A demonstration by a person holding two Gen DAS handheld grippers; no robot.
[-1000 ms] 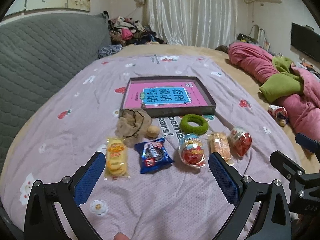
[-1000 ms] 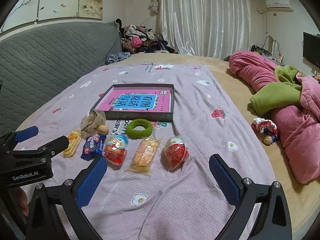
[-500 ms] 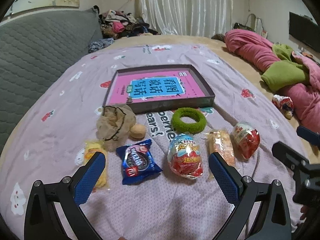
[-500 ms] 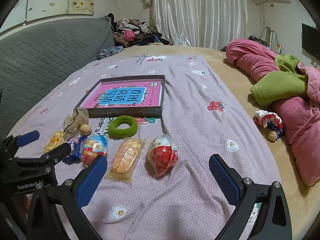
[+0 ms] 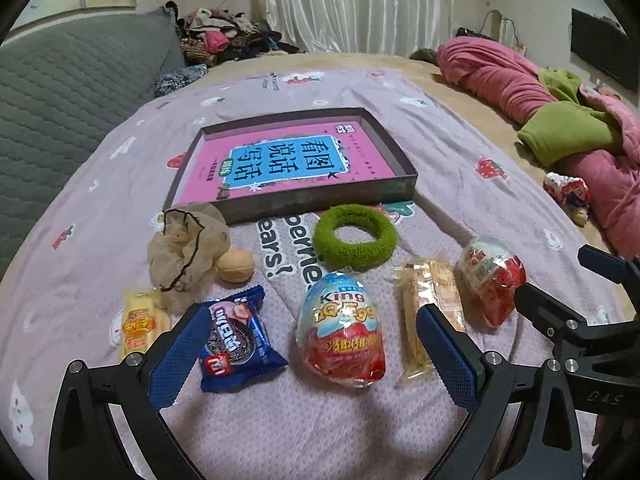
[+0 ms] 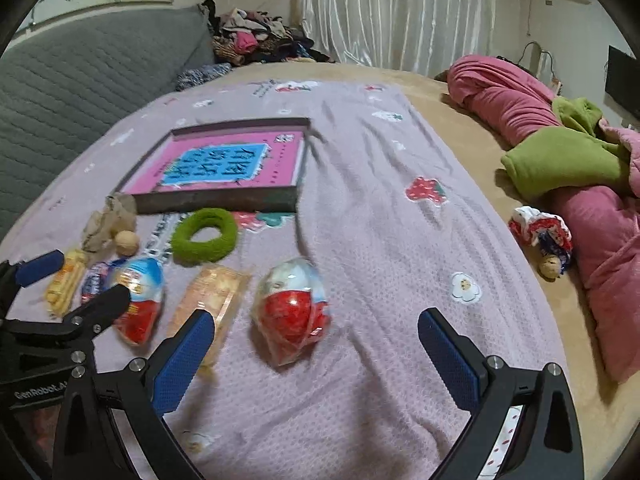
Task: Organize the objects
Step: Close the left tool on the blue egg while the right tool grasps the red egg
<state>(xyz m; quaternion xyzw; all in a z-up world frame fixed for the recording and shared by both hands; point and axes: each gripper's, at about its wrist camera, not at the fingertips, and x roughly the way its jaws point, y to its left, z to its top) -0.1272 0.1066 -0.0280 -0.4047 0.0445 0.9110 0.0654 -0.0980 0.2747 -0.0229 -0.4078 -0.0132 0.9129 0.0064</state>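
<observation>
A row of snacks lies on the purple bedspread: a yellow wafer pack (image 5: pixel 138 326), a blue Oreo pack (image 5: pixel 236 340), a blue-red egg (image 5: pixel 342 332), an orange biscuit pack (image 5: pixel 430 304) and a red egg (image 5: pixel 492 276). Behind them lie a beige net pouch (image 5: pixel 186 250), a walnut (image 5: pixel 236 266) and a green ring (image 5: pixel 354 238). A dark tray (image 5: pixel 320 200) holds a pink book (image 5: pixel 280 164). My left gripper (image 5: pixel 316 356) is open, just above the blue-red egg. My right gripper (image 6: pixel 316 352) is open, low over the red egg (image 6: pixel 292 316).
A pink and green quilt (image 6: pixel 560 152) is heaped along the right side of the bed. A small doll (image 6: pixel 544 236) lies next to it. A grey quilted headboard (image 5: pixel 60 92) stands at the left, with a pile of clothes (image 5: pixel 224 40) behind.
Both grippers have moved forward and down toward the row of snacks, which now looks larger. Both stay open. No object has moved.
</observation>
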